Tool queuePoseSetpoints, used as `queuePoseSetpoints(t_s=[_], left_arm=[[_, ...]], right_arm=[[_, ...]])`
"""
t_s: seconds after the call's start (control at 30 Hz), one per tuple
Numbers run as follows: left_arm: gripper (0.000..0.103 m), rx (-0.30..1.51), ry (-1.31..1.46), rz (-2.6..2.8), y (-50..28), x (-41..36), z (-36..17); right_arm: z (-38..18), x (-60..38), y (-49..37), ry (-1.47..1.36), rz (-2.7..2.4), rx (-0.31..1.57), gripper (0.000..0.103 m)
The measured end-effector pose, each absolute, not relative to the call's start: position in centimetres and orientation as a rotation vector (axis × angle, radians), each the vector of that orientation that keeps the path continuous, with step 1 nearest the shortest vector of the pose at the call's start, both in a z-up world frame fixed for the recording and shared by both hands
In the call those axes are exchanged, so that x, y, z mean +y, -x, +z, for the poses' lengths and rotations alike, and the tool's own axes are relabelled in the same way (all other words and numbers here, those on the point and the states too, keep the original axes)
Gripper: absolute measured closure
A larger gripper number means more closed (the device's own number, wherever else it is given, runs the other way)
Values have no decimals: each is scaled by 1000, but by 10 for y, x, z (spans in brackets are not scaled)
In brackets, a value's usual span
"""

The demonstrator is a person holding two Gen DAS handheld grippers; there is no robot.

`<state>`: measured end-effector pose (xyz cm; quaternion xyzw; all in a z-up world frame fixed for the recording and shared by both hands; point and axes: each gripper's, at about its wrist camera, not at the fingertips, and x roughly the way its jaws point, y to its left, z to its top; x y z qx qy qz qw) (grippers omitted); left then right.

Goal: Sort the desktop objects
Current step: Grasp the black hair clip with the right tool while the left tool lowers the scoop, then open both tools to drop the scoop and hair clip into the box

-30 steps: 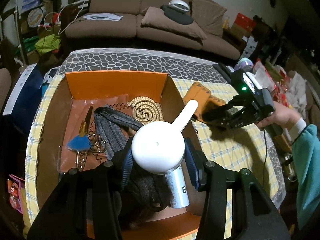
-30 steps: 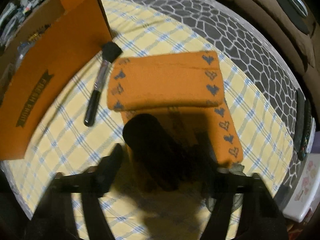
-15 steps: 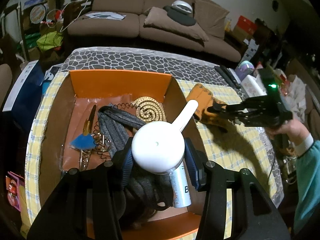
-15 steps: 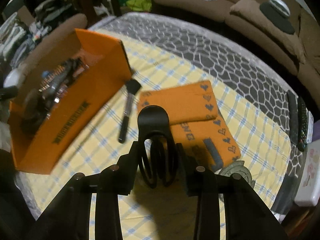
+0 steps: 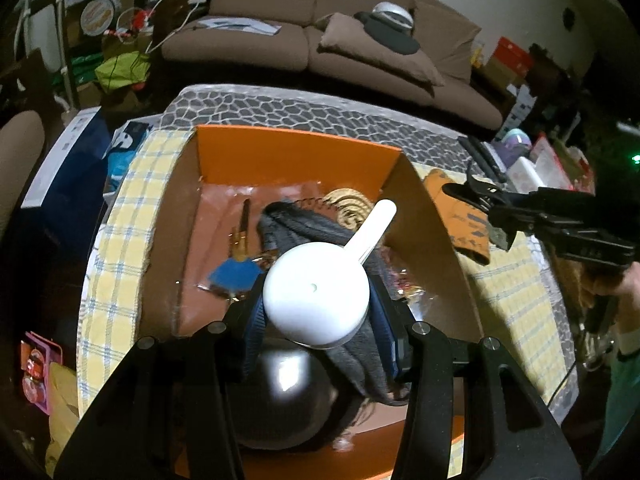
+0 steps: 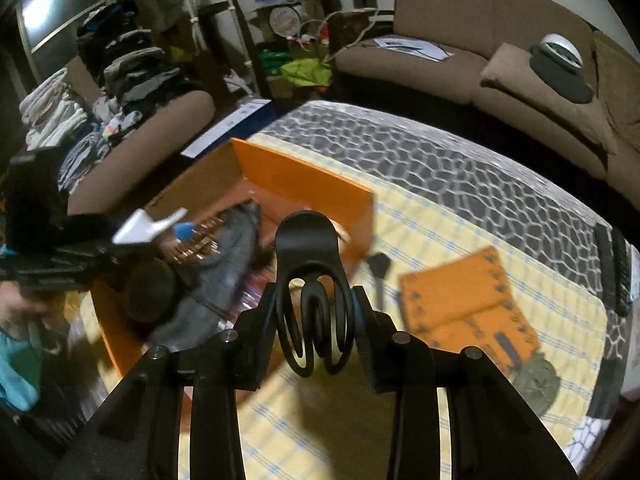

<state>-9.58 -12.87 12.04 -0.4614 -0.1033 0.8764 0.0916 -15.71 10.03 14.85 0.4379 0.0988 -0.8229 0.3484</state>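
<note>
A white scoop (image 5: 316, 300), round bowl and straight handle, sits clamped between the blue pads of the left tool (image 5: 318, 322), held above the open orange box (image 5: 296, 156). Its handle points away toward the box's far right corner. In the right wrist view the same scoop (image 6: 138, 228) shows at the left, over the box's near side.

The right tool (image 6: 316, 312) grips a black coiled clip (image 6: 312, 280), a spiral wire body with a broad curved top; the pads press on the coil from both sides. It hangs above the yellow checked cloth (image 6: 440, 240), just beside the box's orange wall (image 6: 300, 184). From the left wrist view this tool (image 5: 476, 196) reaches in from the right, level with the box's right edge, with a hand (image 5: 612, 280) behind it.

Inside the box lie a grey knitted cloth (image 5: 304, 224), a woven spiral coaster (image 5: 352, 208), a small brush with a blue tuft (image 5: 236, 272) and a dark round object (image 5: 280, 396) under the scoop.

On the checked cloth to the right of the box lie a black makeup brush (image 6: 378, 272) and a folded orange cloth with dark heart marks (image 6: 464, 296). The cloth covers a tabletop with a grey pebble-pattern cover (image 6: 440, 160). A brown sofa (image 5: 320, 32) stands beyond.
</note>
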Motion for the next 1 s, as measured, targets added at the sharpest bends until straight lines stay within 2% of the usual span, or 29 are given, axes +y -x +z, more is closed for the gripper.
queuePoseSetpoints(t_s=[0.17,0.5,0.63,0.83,1.0], left_arm=[[58,-328,1382,2597,99,-139,114],[58,-254,1474,2594,106,-155,88],[58,-245,1494,2602,111,-159,79],[58,-131,1503,2662,115,-151,77],[58,-143,1502,2668,114,-154,76]], right_arm=[[139,57,162,-1164,-2124,277,67],[110,-8,158,-1206,-2043,331,67],[100,-23,158,-1227,-2024,349,67],[89,-41,157,-1253,-2022,406,67],[84,-45,154,-1258,-2029,434,67]])
